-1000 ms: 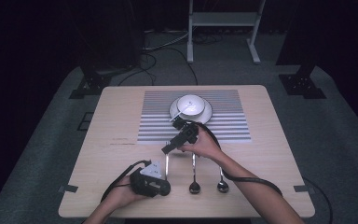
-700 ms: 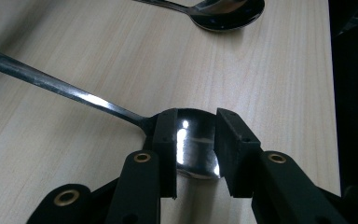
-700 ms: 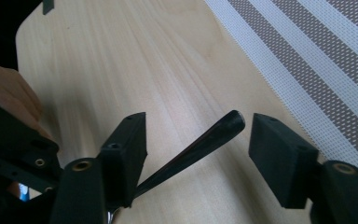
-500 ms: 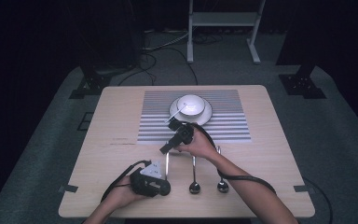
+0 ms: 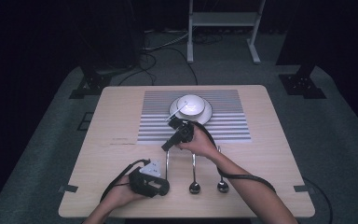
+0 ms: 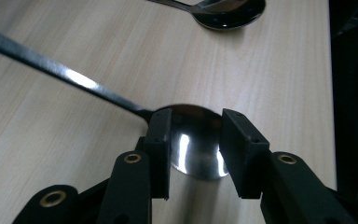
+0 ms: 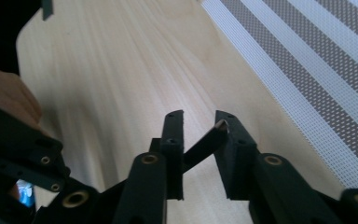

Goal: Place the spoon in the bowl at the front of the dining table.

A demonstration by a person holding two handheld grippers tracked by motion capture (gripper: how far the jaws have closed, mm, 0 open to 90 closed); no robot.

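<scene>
The leftmost spoon (image 5: 167,161) is lying on the desk (image 5: 270,154), near the striped mat (image 5: 233,121). The left gripper (image 6: 196,140) is straddling its bowl, fingers apart; the right gripper (image 7: 200,135) is bracketing its handle tip, fingers parted.

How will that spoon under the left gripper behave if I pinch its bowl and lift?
The spoon looks like polished metal, so probably stiff but slippery. Its rounded bowl may slide between the left gripper jaws, and its long handle would likely tip it down.
</scene>
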